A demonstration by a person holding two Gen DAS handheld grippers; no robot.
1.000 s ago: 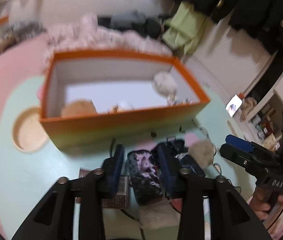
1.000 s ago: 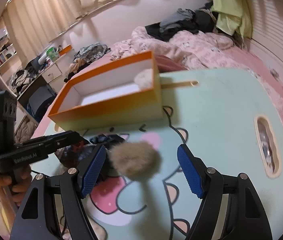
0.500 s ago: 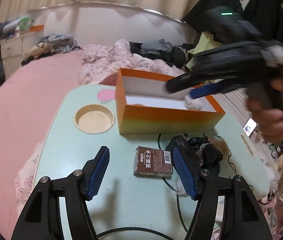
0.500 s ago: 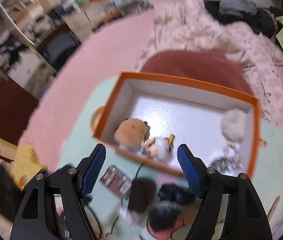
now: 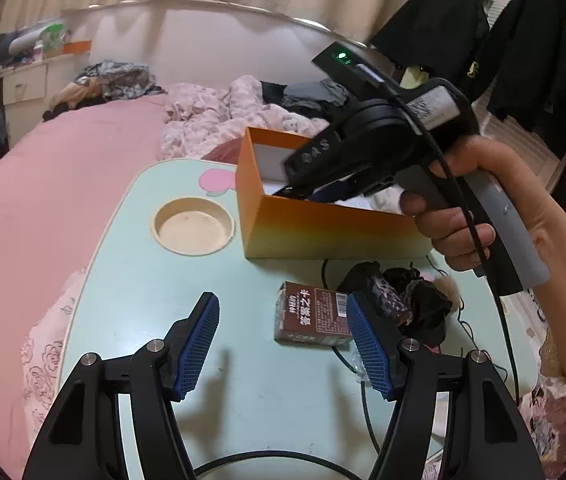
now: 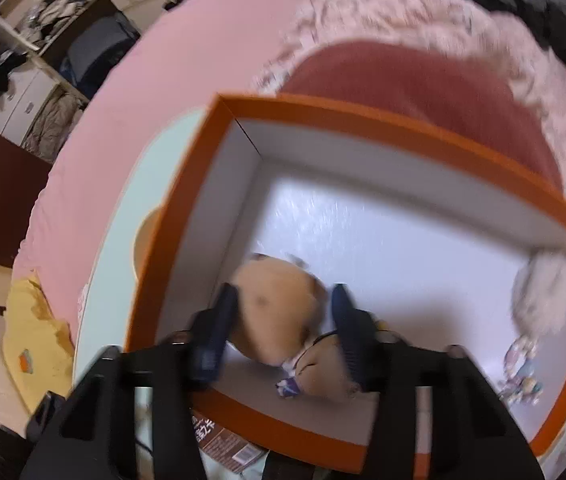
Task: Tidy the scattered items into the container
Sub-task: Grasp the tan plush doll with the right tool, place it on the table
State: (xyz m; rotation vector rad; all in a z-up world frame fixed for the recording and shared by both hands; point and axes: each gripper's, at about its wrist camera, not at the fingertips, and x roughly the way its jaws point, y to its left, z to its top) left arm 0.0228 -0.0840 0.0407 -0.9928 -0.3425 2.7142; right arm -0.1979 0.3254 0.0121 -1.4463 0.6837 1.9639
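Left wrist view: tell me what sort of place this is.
Most likely a bedroom: a pink-covered bed with a rumpled floral quilt, dark clothes hanging on a rail, and a mint-green lap table.

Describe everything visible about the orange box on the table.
The box is an open-topped rectangular carton, orange outside with the colour fading to yellow-green low on its near side, plain white inside. It stands upright on the mint table, beside the round cup recess. Inside lie a tan plush, a pale fluffy ball in the far corner and small trinkets. The right tongs reach down into it, closing astride the plush. A brown packet lies just outside.
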